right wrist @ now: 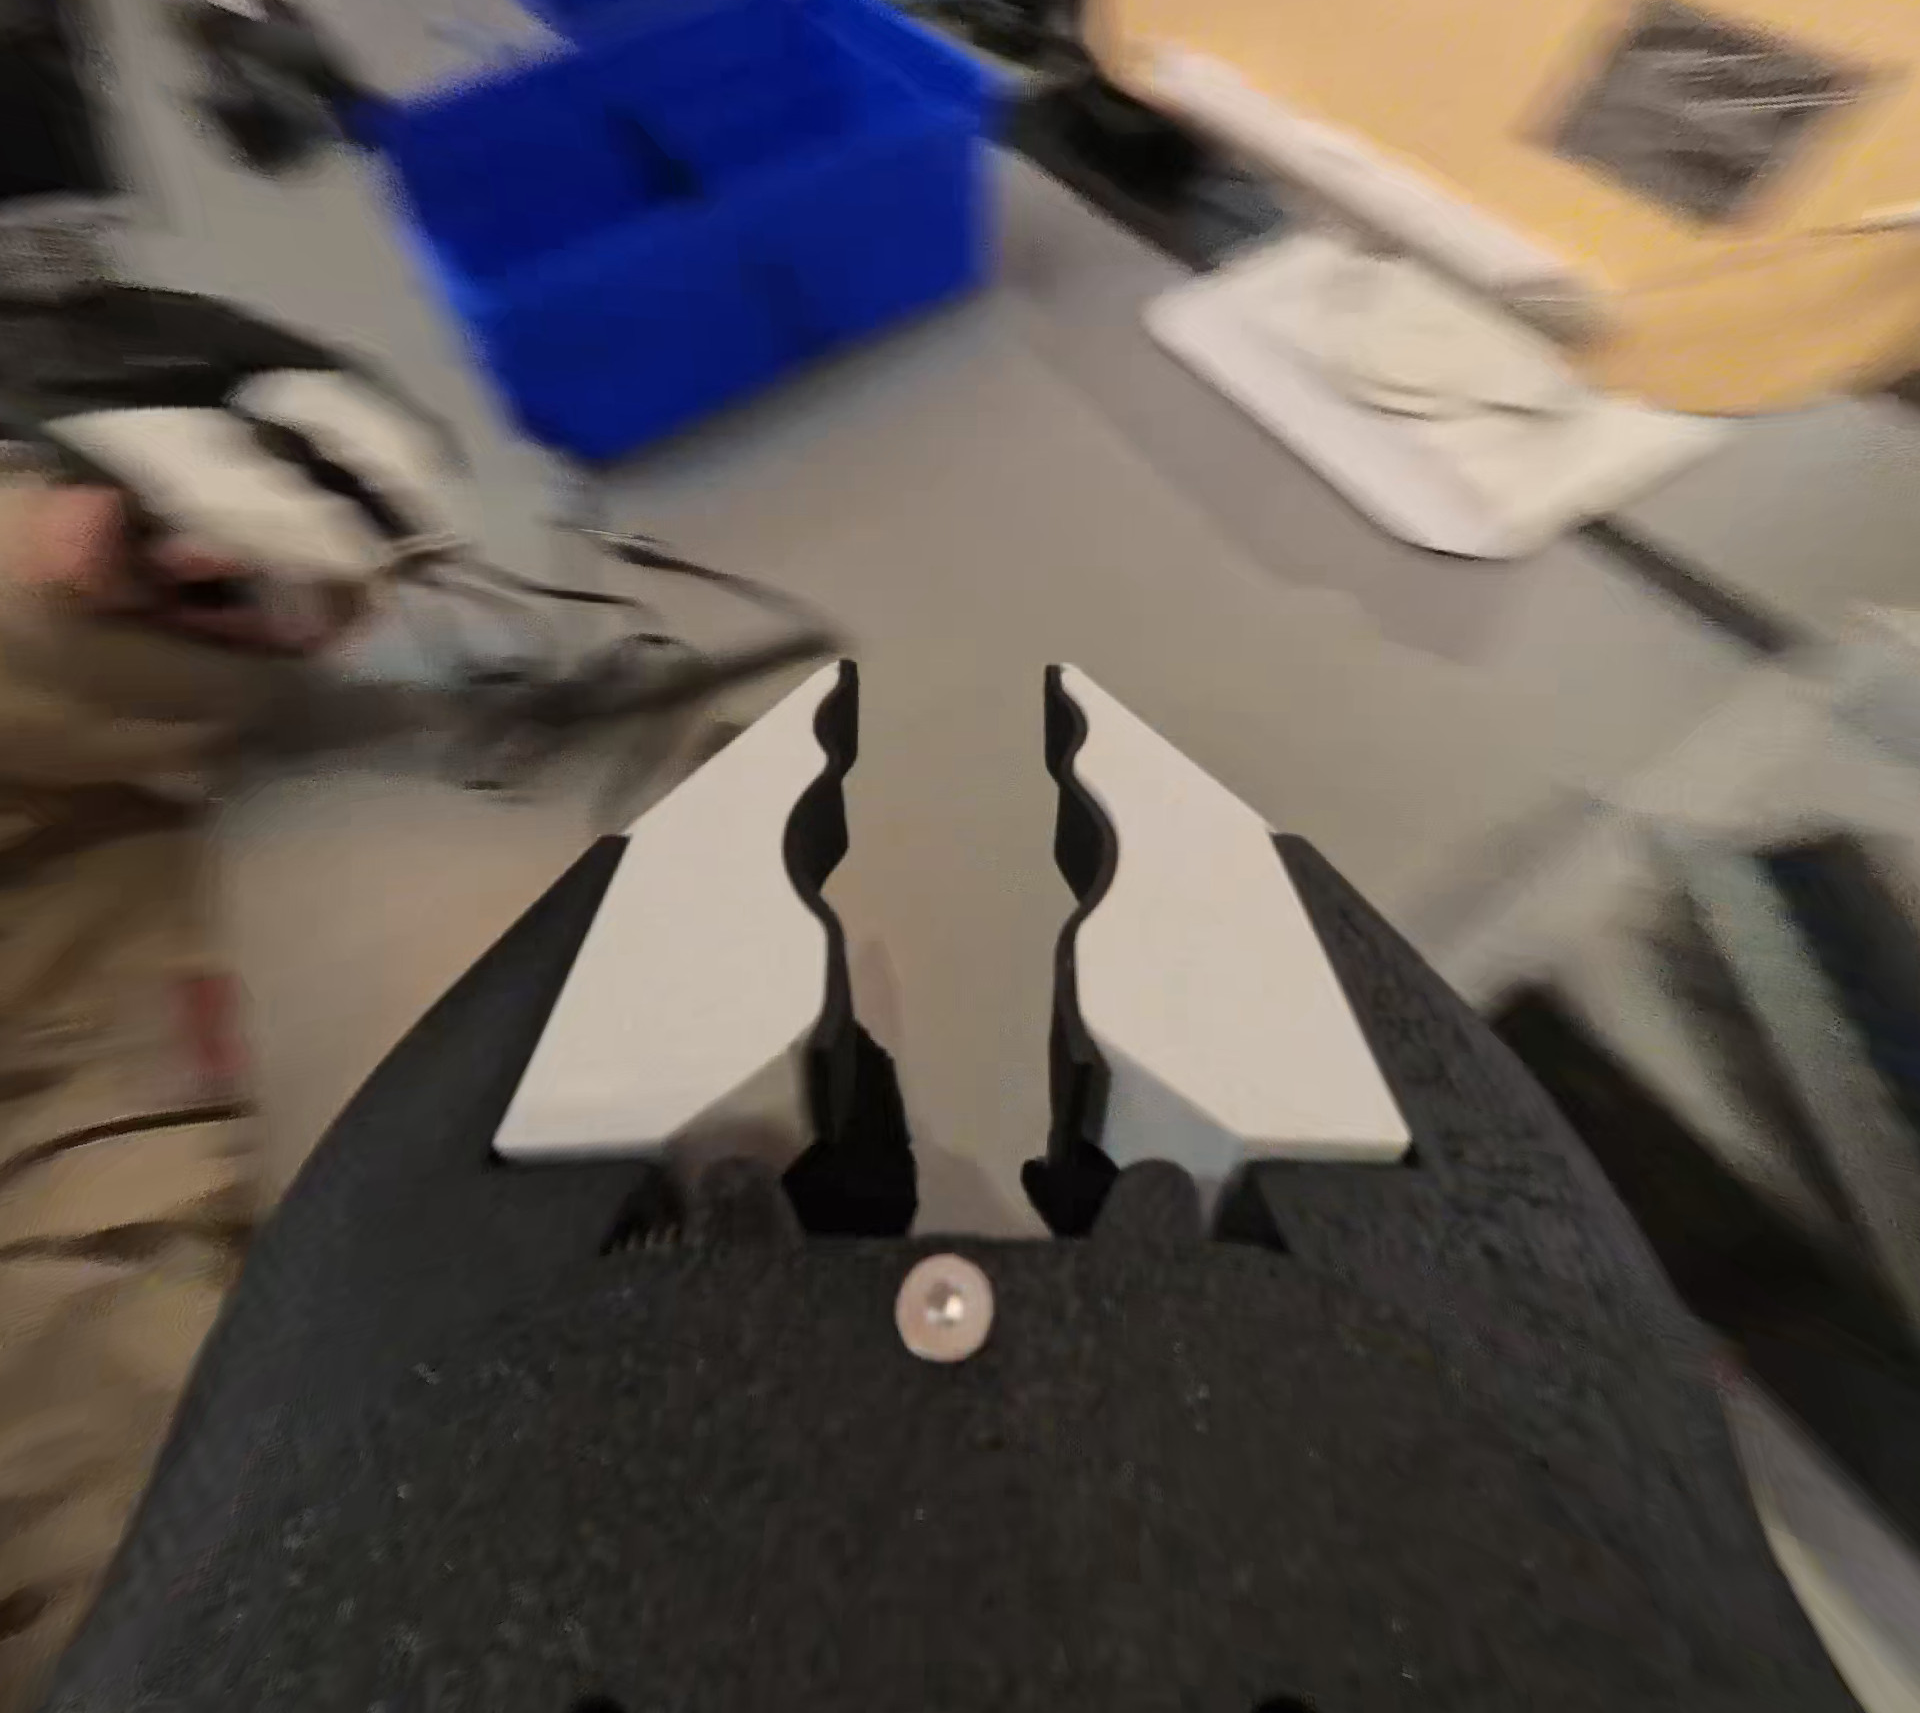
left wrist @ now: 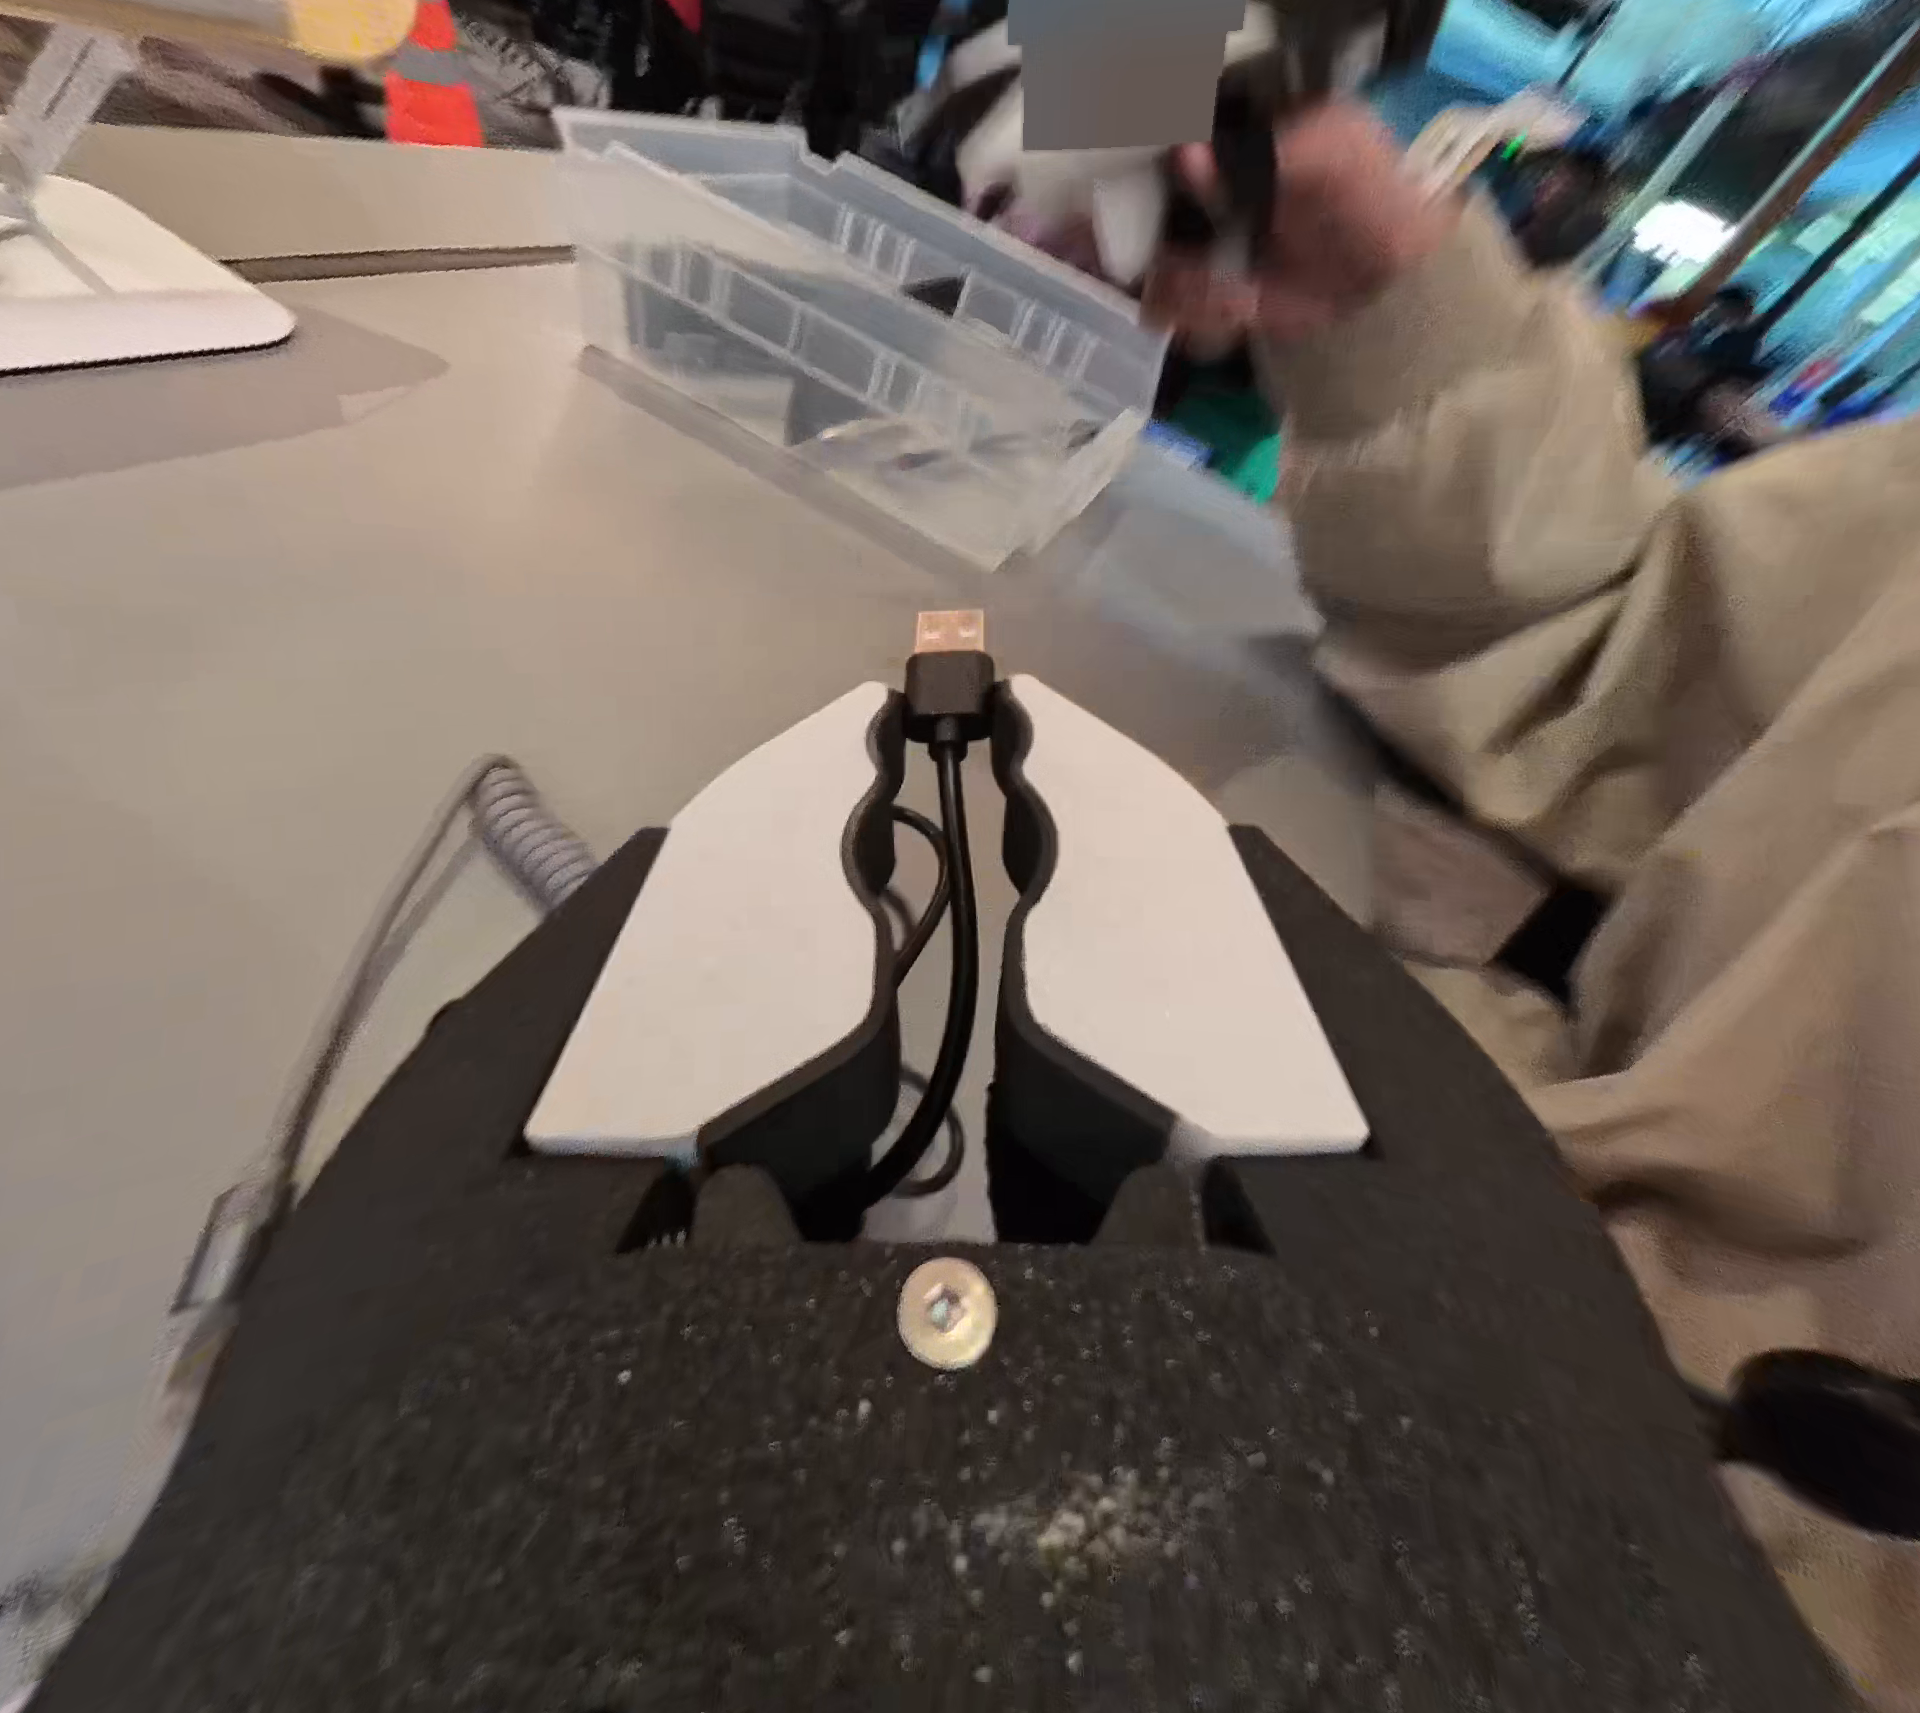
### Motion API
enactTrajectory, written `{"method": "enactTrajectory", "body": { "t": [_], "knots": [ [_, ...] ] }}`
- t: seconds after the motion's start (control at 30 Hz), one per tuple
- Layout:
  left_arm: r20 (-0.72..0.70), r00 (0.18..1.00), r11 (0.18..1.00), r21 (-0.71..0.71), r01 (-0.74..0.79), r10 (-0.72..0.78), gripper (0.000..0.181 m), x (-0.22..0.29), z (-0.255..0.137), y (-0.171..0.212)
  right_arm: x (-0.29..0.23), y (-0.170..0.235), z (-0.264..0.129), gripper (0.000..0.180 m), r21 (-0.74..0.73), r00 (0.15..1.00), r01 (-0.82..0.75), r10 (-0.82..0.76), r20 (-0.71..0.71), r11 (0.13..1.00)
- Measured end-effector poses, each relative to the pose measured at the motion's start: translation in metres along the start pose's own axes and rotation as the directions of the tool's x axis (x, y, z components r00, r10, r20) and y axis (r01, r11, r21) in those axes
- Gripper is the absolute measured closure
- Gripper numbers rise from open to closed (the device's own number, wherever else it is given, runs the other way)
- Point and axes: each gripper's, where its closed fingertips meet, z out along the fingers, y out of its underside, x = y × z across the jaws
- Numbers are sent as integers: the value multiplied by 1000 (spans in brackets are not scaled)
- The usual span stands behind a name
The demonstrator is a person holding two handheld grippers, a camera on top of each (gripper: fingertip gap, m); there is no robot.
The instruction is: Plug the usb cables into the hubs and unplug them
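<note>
The left tongs [left wrist: 948,692] pinch a black USB cable's plug [left wrist: 948,674] at their tips, its metal end poking forward above the grey surface [left wrist: 416,624], near a clear plastic compartment box [left wrist: 862,333]. The right tongs [right wrist: 951,676] stand apart, empty, facing a blurred blue plastic bin [right wrist: 686,209].

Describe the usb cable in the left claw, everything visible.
The usb cable is black and thin, with a black moulded plug body and a bare metal connector with two small square holes on top. The left claw is shut on the plug body, with the metal end sticking out forward past the fingertips, roughly level over the grey table. The cord runs back between the fingers and loops once below them. The connector is in no port; no hub is in view.
</note>
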Motion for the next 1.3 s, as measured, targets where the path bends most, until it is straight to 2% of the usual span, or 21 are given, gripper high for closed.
{"method": "enactTrajectory", "body": {
  "t": [0.03, 0.13, 0.27, 0.43, 0.5, 0.57, 0.7, 0.83, 0.9, 1.1, 1.3],
  "knots": [
    [-31, 998, 998, 42, 50, -49, 165, 1, -3, -11, -38, 4, 10, 145, 47, 991, -32, 25, 132, 998],
    [-156, 976, 978, 120, 169, -149, 165, 11, -13, -37, -118, 24, 46, 143, 89, 926, -77, 38, 376, 993],
    [-228, 956, 955, 188, 231, -186, 165, 22, -16, -54, -161, 26, 81, 137, 162, 910, -36, -35, 414, 986],
    [-246, 950, 950, 196, 244, -193, 165, 31, -9, -53, -177, 9, 86, 136, 246, 880, -158, 23, 475, 956],
    [-263, 945, 949, 192, 249, -195, 165, 34, -7, -51, -176, 7, 83, 150, 263, 885, -158, 18, 466, 952],
    [-247, 948, 947, 199, 251, -199, 165, 33, -5, -50, -170, 18, 86, 158, 209, 907, -93, -3, 420, 973],
    [-229, 963, 952, 234, 198, -144, 164, 34, -8, -52, -161, 18, 74, 170, 206, 912, -69, -22, 410, 976],
    [-110, 989, 969, 217, 120, -98, 131, 25, -14, -47, -128, 12, 60, 172, 207, 948, -26, -42, 316, 978],
    [-44, 995, 974, 205, 97, -90, 124, 19, -23, -38, -101, 0, 42, 173, 231, 971, -11, -45, 236, 973],
    [34, 983, 971, 162, 173, -181, 133, 4, -43, 2, -17, -53, -61, 173, 318, 993, 95, -68, -94, 943],
    [9, 978, 968, 145, 206, -210, 135, -2, -43, 7, 44, -50, -152, 173, 206, 902, 211, -109, -418, 956]
  ]
}}
